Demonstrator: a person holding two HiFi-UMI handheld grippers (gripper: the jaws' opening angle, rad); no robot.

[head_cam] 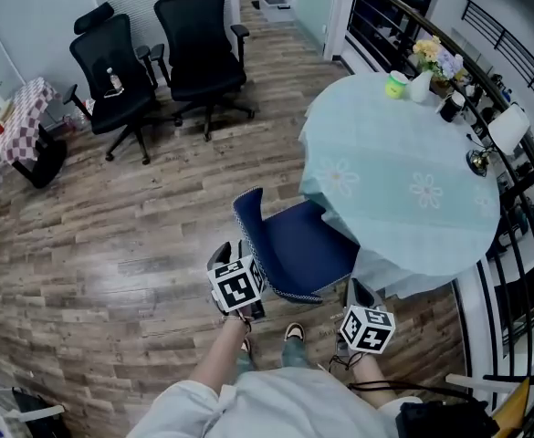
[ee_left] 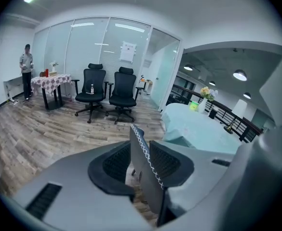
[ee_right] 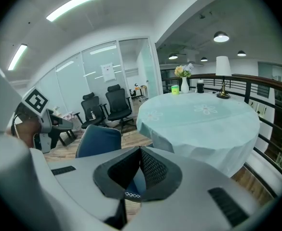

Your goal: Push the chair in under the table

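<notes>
A dark blue chair (head_cam: 294, 245) with a white-stitched rim stands with its seat front under the round table (head_cam: 403, 181), which wears a pale blue cloth. My left gripper (head_cam: 251, 263) is at the left end of the backrest. In the left gripper view (ee_left: 141, 160) its pads are shut on the stitched backrest edge (ee_left: 145, 172). My right gripper (head_cam: 356, 292) is at the rim's right end, beside the cloth. In the right gripper view (ee_right: 140, 170) its pads nearly meet, with a strip of stitched blue rim (ee_right: 126, 194) between them.
Two black office chairs (head_cam: 198, 44) stand at the back. A small checked-cloth table (head_cam: 11, 126) is at the far left, with a person (ee_left: 26, 71) beside it. A dark railing (head_cam: 522, 245) runs close behind the round table. A flower vase (head_cam: 431, 71), cup and lamp sit on the table.
</notes>
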